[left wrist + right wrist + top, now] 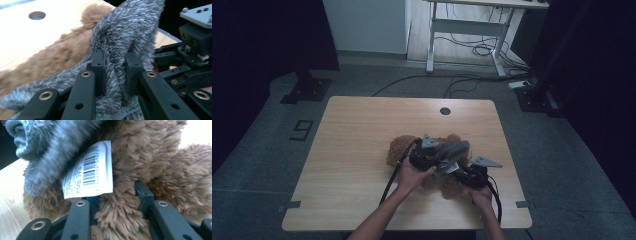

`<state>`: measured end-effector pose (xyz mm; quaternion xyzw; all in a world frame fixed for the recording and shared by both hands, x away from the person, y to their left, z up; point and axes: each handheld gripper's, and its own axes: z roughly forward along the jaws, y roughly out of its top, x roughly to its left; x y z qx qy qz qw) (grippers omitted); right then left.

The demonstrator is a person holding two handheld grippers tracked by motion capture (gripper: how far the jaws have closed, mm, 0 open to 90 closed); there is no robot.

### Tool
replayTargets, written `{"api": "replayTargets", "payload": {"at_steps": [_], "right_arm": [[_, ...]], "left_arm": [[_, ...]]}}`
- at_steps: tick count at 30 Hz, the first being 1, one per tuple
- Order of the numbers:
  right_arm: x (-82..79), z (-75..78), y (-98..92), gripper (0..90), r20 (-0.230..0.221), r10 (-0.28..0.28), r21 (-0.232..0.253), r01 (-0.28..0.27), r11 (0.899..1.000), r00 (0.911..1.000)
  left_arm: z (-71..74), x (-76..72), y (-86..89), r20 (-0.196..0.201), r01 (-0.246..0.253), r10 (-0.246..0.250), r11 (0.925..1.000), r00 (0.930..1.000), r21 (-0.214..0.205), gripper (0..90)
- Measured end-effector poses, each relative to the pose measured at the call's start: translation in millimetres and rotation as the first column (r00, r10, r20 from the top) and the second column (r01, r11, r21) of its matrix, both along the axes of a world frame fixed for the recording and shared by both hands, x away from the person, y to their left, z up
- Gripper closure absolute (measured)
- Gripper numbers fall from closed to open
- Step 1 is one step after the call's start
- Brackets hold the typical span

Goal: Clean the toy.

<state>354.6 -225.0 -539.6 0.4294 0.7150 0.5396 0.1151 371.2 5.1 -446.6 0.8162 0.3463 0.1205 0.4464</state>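
A brown plush toy (398, 148) lies in the middle of the wooden table (362, 130), with a grey fuzzy piece of cloth (453, 148) held over it. My left gripper (438, 158) is shut on this grey cloth (125, 30), its pads (98, 62) pinching a fold while the brown fur (62, 55) lies behind. My right gripper (462, 172) sits at the toy's near right side. In the right gripper view its jaws (117, 197) press on a tuft of the brown plush (150, 157), just below a white barcode label (92, 170). The grey cloth (50, 145) hangs at the upper left.
A round cable hole (445, 111) sits near the table's far edge. Bare tabletop extends to the left and far side of the toy. Beyond the table are a white desk frame (467, 30), floor cables (452, 80) and black stand bases (306, 90).
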Motion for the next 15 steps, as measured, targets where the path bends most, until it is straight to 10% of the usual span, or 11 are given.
{"api": "replayTargets", "payload": {"at_steps": [6, 15], "right_arm": [[-0.8, 0.3, -1.4, 65.9, 0.000, 0.009, 0.001, -0.009, 1.000, 1.0000], [-0.9, -0.6, -3.4, 65.8, -0.001, 0.017, 0.013, -0.017, 1.000, 0.9999]], "left_arm": [[7.7, 0.0, 43.8, 0.042, -0.106, 0.103, 0.9913, 0.9938, 0.078, 73.4], [6.1, -0.7, 123.4, 0.037, -0.245, 0.244, 0.9692, 0.9691, 0.025, 73.4]]}}
